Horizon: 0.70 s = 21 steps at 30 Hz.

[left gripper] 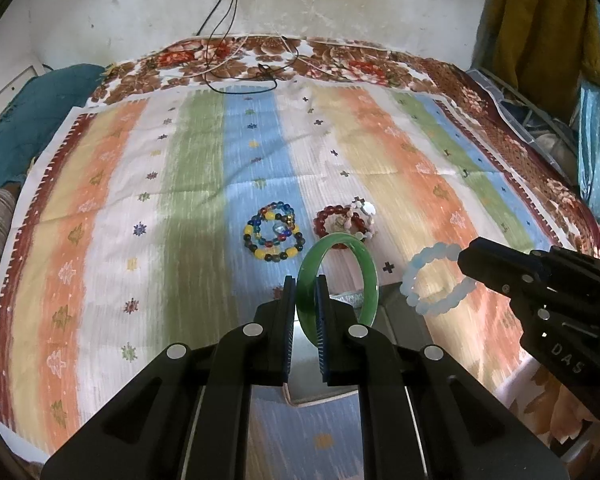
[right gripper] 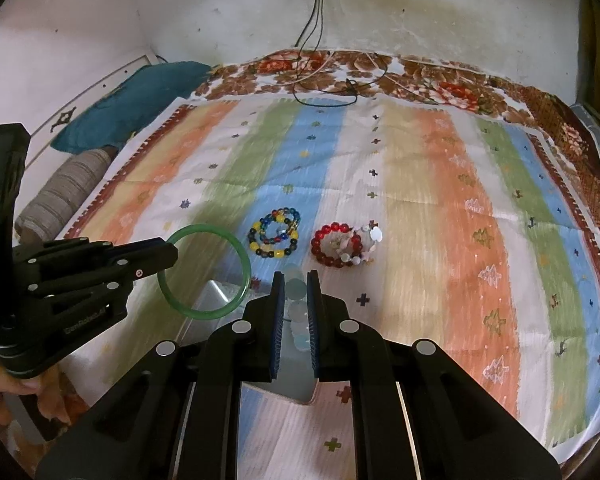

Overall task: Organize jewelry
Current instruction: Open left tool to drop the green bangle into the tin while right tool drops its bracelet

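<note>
Here, in the left wrist view, the left gripper (left gripper: 305, 280) is clamped on a glossy green bangle (left gripper: 370, 280), a smooth translucent ring held upright above the striped cloth (left gripper: 120, 200). To its right, the right gripper (left gripper: 466, 258) holds a pale blue beaded bracelet (left gripper: 414, 280) of milky round beads. Beyond them a multicolored bead bracelet (left gripper: 274, 236) and a red bead bracelet (left gripper: 338, 224) with pale charms lie flat on the cloth, near each other.

In the right wrist view, the right gripper (right gripper: 296, 280) pinches the pale blue beaded bracelet (right gripper: 296, 310) edge-on between its fingers. At left, the left gripper (right gripper: 172, 252) carries the green bangle (right gripper: 242, 276) over a grey box (right gripper: 216, 296). The multicolored bead bracelet (right gripper: 274, 238) and red bead bracelet (right gripper: 338, 244) rest further away.
</note>
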Tool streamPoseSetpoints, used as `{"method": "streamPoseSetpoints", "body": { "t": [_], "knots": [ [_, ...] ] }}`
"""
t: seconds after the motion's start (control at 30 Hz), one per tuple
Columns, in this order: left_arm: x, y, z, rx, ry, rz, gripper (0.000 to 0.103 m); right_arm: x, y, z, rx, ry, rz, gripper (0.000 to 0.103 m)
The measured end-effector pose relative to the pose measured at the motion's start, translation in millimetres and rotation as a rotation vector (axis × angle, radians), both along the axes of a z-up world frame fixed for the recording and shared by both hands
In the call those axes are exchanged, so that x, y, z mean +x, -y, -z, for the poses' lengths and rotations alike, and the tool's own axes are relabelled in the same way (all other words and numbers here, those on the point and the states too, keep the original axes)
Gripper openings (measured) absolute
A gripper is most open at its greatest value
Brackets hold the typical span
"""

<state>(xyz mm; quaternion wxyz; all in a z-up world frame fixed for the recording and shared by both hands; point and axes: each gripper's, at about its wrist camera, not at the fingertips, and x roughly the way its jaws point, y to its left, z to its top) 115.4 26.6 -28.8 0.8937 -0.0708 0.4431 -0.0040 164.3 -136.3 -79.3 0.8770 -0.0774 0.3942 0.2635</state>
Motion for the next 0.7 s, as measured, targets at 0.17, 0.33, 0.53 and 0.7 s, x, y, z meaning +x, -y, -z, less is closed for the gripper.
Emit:
{"method": "streamPoseSetpoints", "body": {
  "t": [0.17, 0.33, 0.53, 0.7],
  "knots": [
    [-9, 4, 2, 0.001, -0.003, 0.01, 0.009, -6, 0, 3, -0.007, -0.011, -0.016, 0.012],
    [-13, 9, 5, -0.007, -0.029, 0.023, 0.011, -10, -1, 3, -0.034, 0.01, -0.01, 0.019],
    [-7, -1, 4, 0.005, -0.026, -0.021, 0.026, -2, 5, 4, -0.031, 0.006, 0.028, 0.042],
    [-2, -18, 2, -0.005, -0.015, -0.089, 0.042, 9, 12, 5, -0.012, -0.018, 0.067, 0.052]
  ]
}}
